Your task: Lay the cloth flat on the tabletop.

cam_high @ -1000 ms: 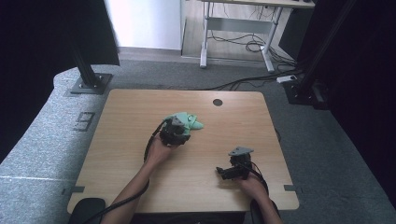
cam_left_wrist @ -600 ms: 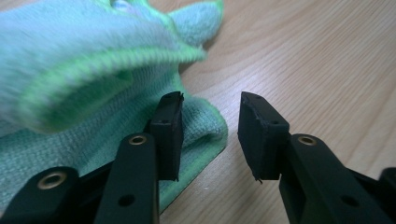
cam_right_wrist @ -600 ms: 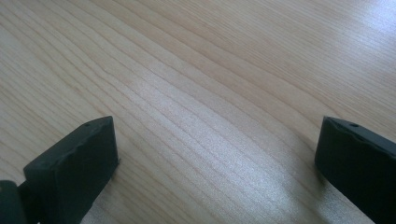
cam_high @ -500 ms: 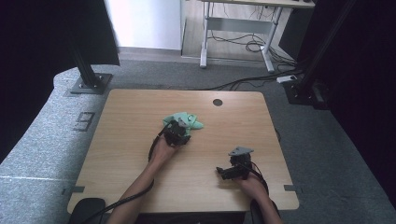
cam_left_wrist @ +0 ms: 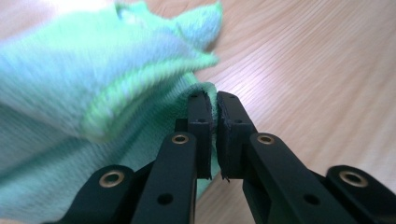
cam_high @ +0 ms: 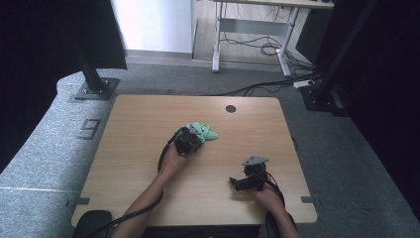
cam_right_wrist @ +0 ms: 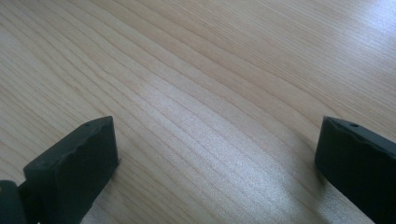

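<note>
A crumpled green cloth [cam_high: 204,132] lies near the middle of the wooden table [cam_high: 138,129]. My left gripper [cam_high: 190,138] sits at its near left side, shut on an edge of the cloth. In the left gripper view the green cloth [cam_left_wrist: 70,88] is bunched up to the left, and a thin fold of it is pinched between the two black jaws of the left gripper [cam_left_wrist: 215,105]. My right gripper [cam_high: 236,182] rests low over bare wood at the front right, apart from the cloth. The right gripper [cam_right_wrist: 215,140] is open with nothing between its jaws.
A round cable hole [cam_high: 230,108] sits near the table's far edge. Grey carpet surrounds the table, with black stand bases [cam_high: 92,88] at the far left and far right. A white desk frame with cables [cam_high: 252,34] stands beyond.
My left gripper has moved slightly to the right and forward along the cloth's edge. The right gripper has stayed put.
</note>
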Motion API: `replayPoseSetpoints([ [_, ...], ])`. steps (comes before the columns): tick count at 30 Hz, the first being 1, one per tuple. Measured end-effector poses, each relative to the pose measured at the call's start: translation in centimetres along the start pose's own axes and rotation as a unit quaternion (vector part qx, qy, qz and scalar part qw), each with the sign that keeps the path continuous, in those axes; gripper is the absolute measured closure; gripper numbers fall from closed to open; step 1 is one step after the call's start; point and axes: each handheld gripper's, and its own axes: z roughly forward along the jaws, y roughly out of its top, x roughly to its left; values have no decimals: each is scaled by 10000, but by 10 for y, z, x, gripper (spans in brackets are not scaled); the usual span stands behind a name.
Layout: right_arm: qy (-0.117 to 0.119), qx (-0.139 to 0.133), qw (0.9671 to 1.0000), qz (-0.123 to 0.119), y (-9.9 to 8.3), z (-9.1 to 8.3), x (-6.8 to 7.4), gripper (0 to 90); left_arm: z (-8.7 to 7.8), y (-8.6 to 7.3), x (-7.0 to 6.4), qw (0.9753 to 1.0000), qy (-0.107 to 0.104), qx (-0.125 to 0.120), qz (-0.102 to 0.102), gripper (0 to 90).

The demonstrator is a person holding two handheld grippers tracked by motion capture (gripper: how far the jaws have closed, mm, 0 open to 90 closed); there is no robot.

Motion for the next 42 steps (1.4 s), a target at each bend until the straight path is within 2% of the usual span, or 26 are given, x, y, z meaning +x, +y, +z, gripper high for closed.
replayPoseSetpoints([
  [5, -2, -9, 10000, -16, 0, 0, 0, 0, -20, 13, -3, 9998, 2, -161, 112, 849],
  [10, -1, -3, 10000, -8, 0, 0, 0, 0, -45, 25, -2, 9990, -9, -441, 97, 851],
  [15, -3, -10, 10000, -21, 0, 0, 0, 0, -75, 36, 2, 9971, 14, -750, 96, 851],
  [18, -3, -12, 10000, -21, 0, 0, 0, 0, -83, 35, 5, 9968, 1, -797, 62, 851],
  [23, 0, -6, 10000, -12, 0, 0, 0, 0, -81, 17, 12, 9978, 111, -650, -24, 850],
  [27, -1, -4, 10000, -7, 0, 0, 0, 0, -76, -6, 21, 9982, 123, -531, -265, 848],
  [33, 1, 1, 10000, -3, 0, 0, 0, 0, -71, -39, 33, 9985, 150, -253, -471, 841],
  [42, 0, 0, 10000, -3, 0, 0, 0, 0, -60, -82, 43, 9965, 90, 108, -830, 829],
])
